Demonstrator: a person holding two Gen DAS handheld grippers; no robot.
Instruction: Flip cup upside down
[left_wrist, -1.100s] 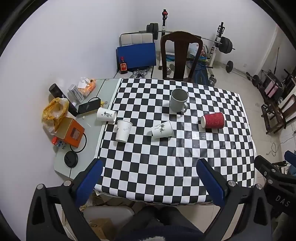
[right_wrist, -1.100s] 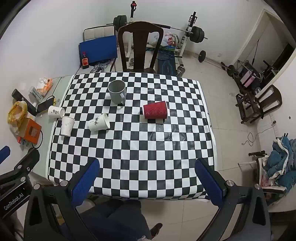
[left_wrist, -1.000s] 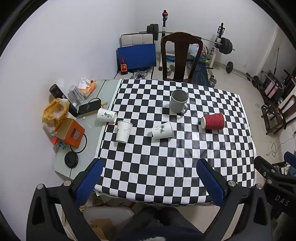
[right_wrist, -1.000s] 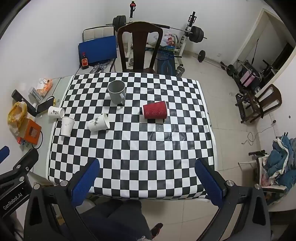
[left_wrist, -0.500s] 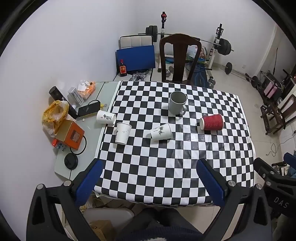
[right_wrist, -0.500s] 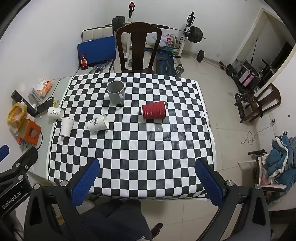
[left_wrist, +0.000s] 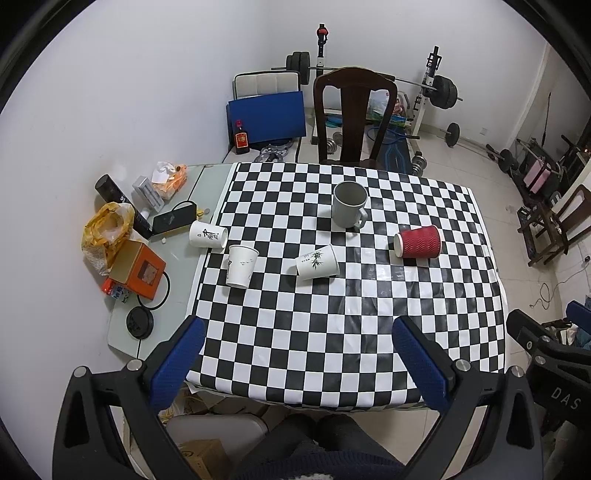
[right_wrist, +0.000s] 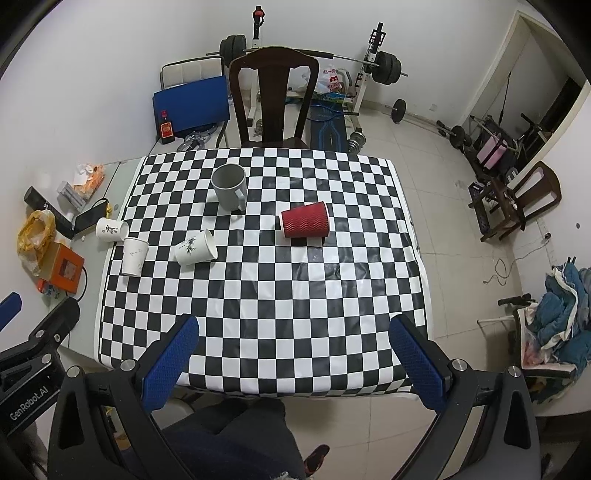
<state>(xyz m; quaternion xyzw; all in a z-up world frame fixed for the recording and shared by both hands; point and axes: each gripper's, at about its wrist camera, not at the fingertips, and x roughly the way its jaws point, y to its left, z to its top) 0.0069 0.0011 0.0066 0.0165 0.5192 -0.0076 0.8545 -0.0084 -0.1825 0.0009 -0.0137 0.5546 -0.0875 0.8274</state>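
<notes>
A grey mug (left_wrist: 348, 205) (right_wrist: 229, 186) stands upright on the checkered table (left_wrist: 351, 314) (right_wrist: 295, 306). A red ribbed paper cup (left_wrist: 418, 241) (right_wrist: 305, 223) lies on its side at the right. A white cup with a bamboo print (left_wrist: 317, 261) (right_wrist: 195, 252) lies on its side mid-table. A white paper cup (left_wrist: 241, 266) (right_wrist: 135, 256) stands upright at the left. Another white cup (left_wrist: 208, 236) (right_wrist: 111, 229) lies on its side beside it. My left gripper (left_wrist: 301, 360) and right gripper (right_wrist: 295, 360) are open and empty, high above the table's near edge.
A dark wooden chair (left_wrist: 354, 114) (right_wrist: 274, 99) stands at the far side. An orange box (left_wrist: 137, 269), yellow bag (left_wrist: 107, 229), phone and black can clutter the grey side table (left_wrist: 177, 288). Gym weights (right_wrist: 384, 66) line the back wall. A second chair (right_wrist: 517, 199) stands right.
Both grippers have drifted slightly; the table and cups sit a little lower and nearer in the views. Nothing on the table has moved.
</notes>
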